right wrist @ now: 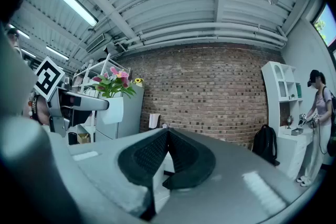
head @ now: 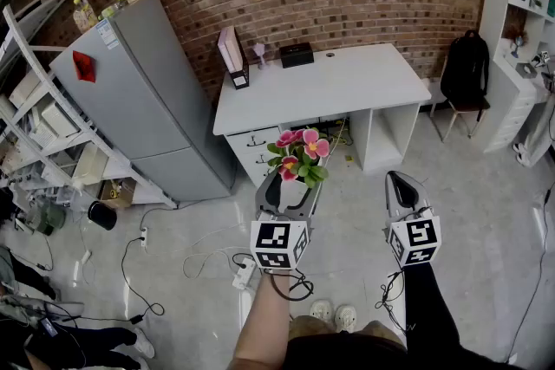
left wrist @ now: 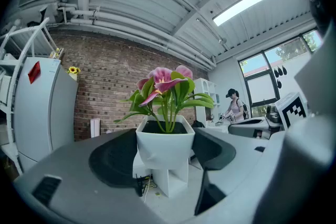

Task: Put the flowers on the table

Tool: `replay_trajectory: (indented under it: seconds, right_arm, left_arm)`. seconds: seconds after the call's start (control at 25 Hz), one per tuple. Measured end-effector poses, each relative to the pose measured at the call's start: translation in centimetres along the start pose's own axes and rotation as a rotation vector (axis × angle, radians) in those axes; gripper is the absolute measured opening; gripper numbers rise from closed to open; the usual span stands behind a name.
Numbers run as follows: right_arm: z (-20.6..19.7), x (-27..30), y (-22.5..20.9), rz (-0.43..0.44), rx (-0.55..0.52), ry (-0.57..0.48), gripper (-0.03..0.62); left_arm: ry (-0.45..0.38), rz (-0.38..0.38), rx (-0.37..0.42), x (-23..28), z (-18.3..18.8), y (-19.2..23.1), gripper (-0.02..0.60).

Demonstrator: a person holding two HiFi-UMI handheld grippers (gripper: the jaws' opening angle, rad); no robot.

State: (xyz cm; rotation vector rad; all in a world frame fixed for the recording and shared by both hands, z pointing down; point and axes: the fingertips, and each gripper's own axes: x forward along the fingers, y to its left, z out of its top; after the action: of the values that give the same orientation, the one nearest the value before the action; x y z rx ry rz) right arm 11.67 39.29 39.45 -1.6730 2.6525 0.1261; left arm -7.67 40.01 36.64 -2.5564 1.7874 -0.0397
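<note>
A white square pot (head: pixel 292 191) of pink flowers (head: pixel 300 151) with green leaves hangs in the air in front of the white table (head: pixel 347 87). My left gripper (head: pixel 290 186) is shut on it, one pad against each side of the pot (left wrist: pixel 165 144), with the jaws spread wide. The pot stands upright between them. My right gripper (head: pixel 401 184) is to the right of it at about the same height, shut with nothing in it; its black pads (right wrist: pixel 181 157) meet. From the right gripper view the pot (right wrist: pixel 111 107) shows off to the left.
On the table's back stand a book holder (head: pixel 232 56) and a black box (head: pixel 297 55). A grey fridge (head: pixel 143 100) is at left beside a white rack (head: pixel 39 117). Cables and a power strip (head: pixel 243 273) lie on the floor. A backpack (head: pixel 466 69) is at right. A person (right wrist: pixel 317 123) stands near the white shelf.
</note>
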Motion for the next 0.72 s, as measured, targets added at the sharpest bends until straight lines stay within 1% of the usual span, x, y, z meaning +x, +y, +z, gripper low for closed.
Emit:
replay_trajectory:
  seconds: [0.24,0.44,0.72]
  right_arm:
    - [-0.3,-1.5,-0.5,0.008,-0.004,-0.008,0.0]
    - [-0.3,-2.1,-1.6,0.0,0.036,-0.012,0.0]
    - [-0.3,-1.3,-2.8,0.0,0.038,-0.012,0.0]
  left_arm:
    - [-0.001,0.009,0.012,-0.8,-0.4,-1.8,0.334]
    - [0.0,0.01,0.016,-1.0,-0.5,-2.8,0.334]
    - [0.001,0.017,0.016,0.1,-0.2,-2.9,0.334]
